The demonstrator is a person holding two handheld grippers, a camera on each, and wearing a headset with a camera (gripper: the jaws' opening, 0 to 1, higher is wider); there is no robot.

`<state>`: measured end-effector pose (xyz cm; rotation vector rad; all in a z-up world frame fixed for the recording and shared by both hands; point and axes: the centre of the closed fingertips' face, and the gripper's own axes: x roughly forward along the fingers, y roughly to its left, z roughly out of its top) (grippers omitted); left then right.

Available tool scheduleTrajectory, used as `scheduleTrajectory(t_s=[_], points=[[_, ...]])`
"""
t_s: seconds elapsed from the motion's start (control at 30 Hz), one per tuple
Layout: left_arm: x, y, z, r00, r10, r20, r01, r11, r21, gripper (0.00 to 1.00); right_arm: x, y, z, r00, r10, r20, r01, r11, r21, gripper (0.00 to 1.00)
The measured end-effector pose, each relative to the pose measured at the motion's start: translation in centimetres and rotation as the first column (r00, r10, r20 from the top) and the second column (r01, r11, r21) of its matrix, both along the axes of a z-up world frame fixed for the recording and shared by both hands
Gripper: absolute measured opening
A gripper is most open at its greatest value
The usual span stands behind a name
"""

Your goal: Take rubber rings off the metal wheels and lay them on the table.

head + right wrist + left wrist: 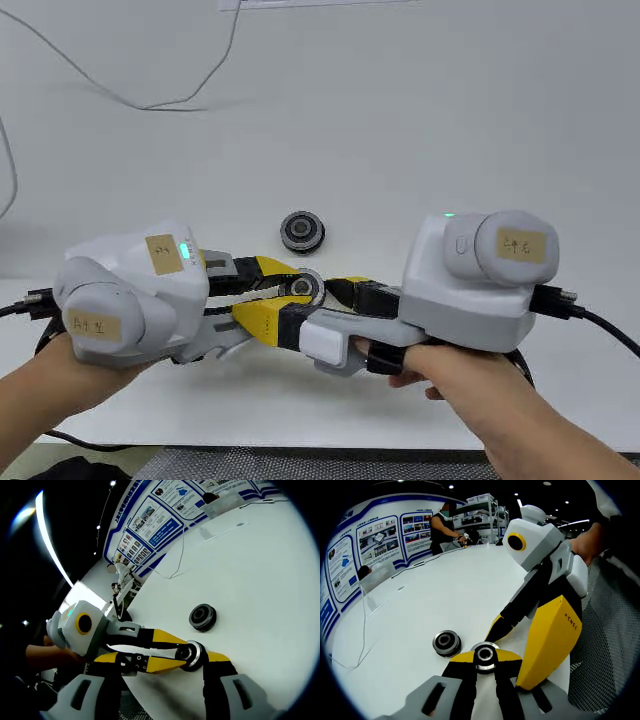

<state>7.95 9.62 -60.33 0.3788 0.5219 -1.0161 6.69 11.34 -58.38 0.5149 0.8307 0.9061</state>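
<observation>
A metal wheel (306, 288) with a dark ring hangs above the table between both grippers. My left gripper (292, 284) comes in from the left, and its yellow jaws are shut on the wheel (485, 657). From the right, my right gripper (325, 300) closes on the same wheel (193, 655), one black-tipped jaw on its rim and one yellow jaw below it. A second wheel (302, 231) with a black rubber ring lies flat on the white table (420, 130) just behind. It also shows as the second wheel (446, 643) and the second wheel (202, 617).
A grey cable (150, 100) runs across the far left of the table. The table's front edge (330, 448) is close below my hands. A person (445, 527) stands at the far end of the table.
</observation>
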Motion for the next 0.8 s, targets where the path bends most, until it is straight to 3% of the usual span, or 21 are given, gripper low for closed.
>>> scheduleTrajectory(t_s=[0.2,0.33,0.4,0.8], points=[[0.0,0.0,0.0,1.0,0.0,0.0,0.0,1.0,-0.001,0.13,-0.2,-0.3,-0.1,0.999,-0.013,-0.038,0.013,1.0,0.007,0.65],[0.0,0.0,0.0,1.0,0.001,0.0,-0.001,1.0,-0.001,0.13,0.1,-0.7,0.1,0.991,-0.068,-0.113,0.078,0.993,0.088,0.63],[0.0,0.0,0.0,1.0,0.001,0.0,-0.001,1.0,-0.001,0.13,0.0,-1.1,-0.1,0.987,-0.079,-0.142,0.094,0.99,0.103,0.61],[0.0,0.0,-0.1,1.0,0.004,-0.001,-0.004,1.0,-0.004,0.13,0.2,-1.6,0.1,0.985,-0.107,-0.137,0.125,0.984,0.125,0.55]])
